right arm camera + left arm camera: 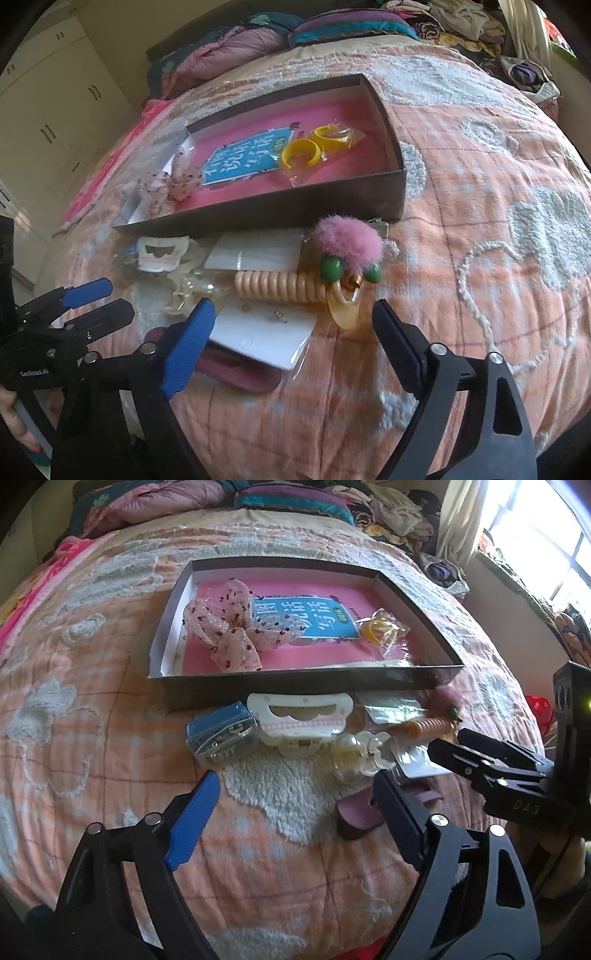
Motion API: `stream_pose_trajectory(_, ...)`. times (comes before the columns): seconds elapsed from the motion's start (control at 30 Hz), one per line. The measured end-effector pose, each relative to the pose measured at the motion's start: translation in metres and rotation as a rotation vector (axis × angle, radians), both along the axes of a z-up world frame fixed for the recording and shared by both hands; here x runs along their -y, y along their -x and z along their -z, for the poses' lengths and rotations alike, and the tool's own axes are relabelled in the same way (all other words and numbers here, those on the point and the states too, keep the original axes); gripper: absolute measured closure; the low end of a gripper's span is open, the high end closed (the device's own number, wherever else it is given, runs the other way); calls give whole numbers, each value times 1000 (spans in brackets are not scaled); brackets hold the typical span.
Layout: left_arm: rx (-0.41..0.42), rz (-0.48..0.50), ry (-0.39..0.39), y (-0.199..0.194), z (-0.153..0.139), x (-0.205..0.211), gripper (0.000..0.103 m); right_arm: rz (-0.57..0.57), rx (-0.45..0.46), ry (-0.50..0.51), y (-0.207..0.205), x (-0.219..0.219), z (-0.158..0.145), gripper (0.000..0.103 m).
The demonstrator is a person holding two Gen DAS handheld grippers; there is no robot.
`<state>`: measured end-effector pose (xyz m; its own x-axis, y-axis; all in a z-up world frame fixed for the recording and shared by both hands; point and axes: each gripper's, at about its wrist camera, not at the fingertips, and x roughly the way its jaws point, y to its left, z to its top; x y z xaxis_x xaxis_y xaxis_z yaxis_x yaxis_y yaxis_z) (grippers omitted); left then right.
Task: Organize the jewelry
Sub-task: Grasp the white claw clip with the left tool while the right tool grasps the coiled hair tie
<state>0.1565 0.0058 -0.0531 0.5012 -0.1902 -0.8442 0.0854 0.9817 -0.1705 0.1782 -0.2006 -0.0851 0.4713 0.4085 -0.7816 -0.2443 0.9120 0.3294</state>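
From the left wrist I see my left hand-held gripper (291, 794) spread wide with nothing held, over the loose jewelry heaped on the bed (92, 738) against the near wall of the shallow box (295, 690), probably staged for sorting in beside the floral scrunchie (229, 627). From the right wrist, my right hand-held gripper (293, 317), equally wide and empty, points at the earring card (266, 332), with the coil hair tie (280, 286) and pink pompom (349, 238) crowding behind.

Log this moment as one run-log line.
stage: approach | left tongs: open, empty | right tongs: open, empty, over earring card | box: holds scarf, yellow rings
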Motion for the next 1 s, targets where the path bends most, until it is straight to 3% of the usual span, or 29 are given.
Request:
stream_pose_trajectory(0.33, -6, -15, 13, -24, 8, 5, 32, 3, 16, 7, -11, -4, 9, 34)
stream_pose_trajectory(0.57, -17, -9, -6, -36, 16, 15, 33, 16, 24, -2, -7, 6, 8, 35)
stream_pose_trajectory(1.0, -2, -102, 27, -51, 22, 13, 34, 27, 26, -71, 13, 34, -9, 35)
